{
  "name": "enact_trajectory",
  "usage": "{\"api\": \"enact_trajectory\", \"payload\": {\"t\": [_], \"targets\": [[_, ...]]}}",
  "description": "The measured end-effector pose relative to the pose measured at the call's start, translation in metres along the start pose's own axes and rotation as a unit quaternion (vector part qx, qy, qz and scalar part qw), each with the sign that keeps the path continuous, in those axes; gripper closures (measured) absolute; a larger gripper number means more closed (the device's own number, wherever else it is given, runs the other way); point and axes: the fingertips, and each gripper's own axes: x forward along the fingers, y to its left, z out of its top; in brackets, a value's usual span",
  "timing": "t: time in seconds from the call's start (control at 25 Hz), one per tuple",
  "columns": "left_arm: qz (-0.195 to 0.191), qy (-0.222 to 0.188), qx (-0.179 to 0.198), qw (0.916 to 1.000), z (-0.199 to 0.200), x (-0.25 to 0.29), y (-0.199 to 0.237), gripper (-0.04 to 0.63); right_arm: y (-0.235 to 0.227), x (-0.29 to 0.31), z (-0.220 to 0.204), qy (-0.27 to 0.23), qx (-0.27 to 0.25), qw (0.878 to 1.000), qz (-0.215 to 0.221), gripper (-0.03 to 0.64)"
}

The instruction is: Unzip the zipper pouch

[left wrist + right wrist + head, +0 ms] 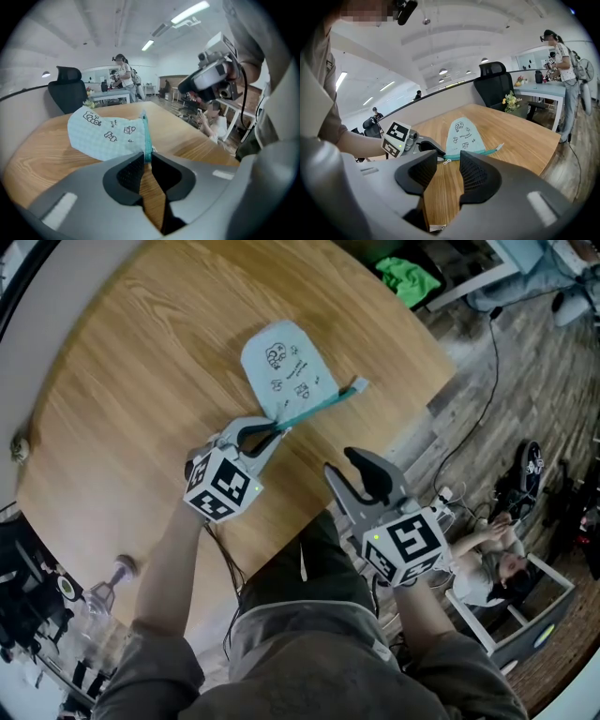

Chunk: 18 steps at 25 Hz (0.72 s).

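Evidently soft and light, the zipper pouch point(286, 367) lies flat on the surface point(141, 381); we expect it to slide unanchored. On our left gripper point(147, 158) the fingers pinch its teal zipper end; the right gripper point(343, 463) gapes empty, free for the pull point(446, 161).

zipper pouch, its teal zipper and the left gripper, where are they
light blue printed fabric pouch point(281, 357), head view, its printed face
teal zipper point(319, 405), head view, midway along the strip
left gripper point(146, 158), left gripper view, midway between its fingers

zipper pouch point(286, 367) | pale blue (doodle print) | flat on table point(122, 381) | apparently zipped
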Motion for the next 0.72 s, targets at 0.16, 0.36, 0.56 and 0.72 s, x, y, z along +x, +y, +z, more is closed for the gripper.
{"api": "enact_trajectory", "payload": {"t": [0.16, 0.36, 0.56, 0.72], "targets": [[-0.004, -0.042, -0.053, 0.9977, 0.025, -0.015, -0.009, 0.551, -0.002, -0.012, 0.014, -0.013, -0.009, 1.0, -0.008, 0.457], [-0.022, -0.071, -0.112, 0.9909, 0.059, -0.04, -0.016, 0.555, 0.0, -0.036, 0.042, -0.035, -0.026, 0.999, -0.013, 0.457], [-0.022, -0.105, -0.167, 0.98, 0.093, -0.078, -0.02, 0.555, 0.017, -0.064, 0.073, -0.052, -0.045, 0.998, -0.006, 0.457], [0.0, -0.133, -0.194, 0.9719, 0.125, -0.118, -0.016, 0.555, 0.031, -0.085, 0.103, -0.08, -0.055, 0.995, 0.003, 0.459]]}}
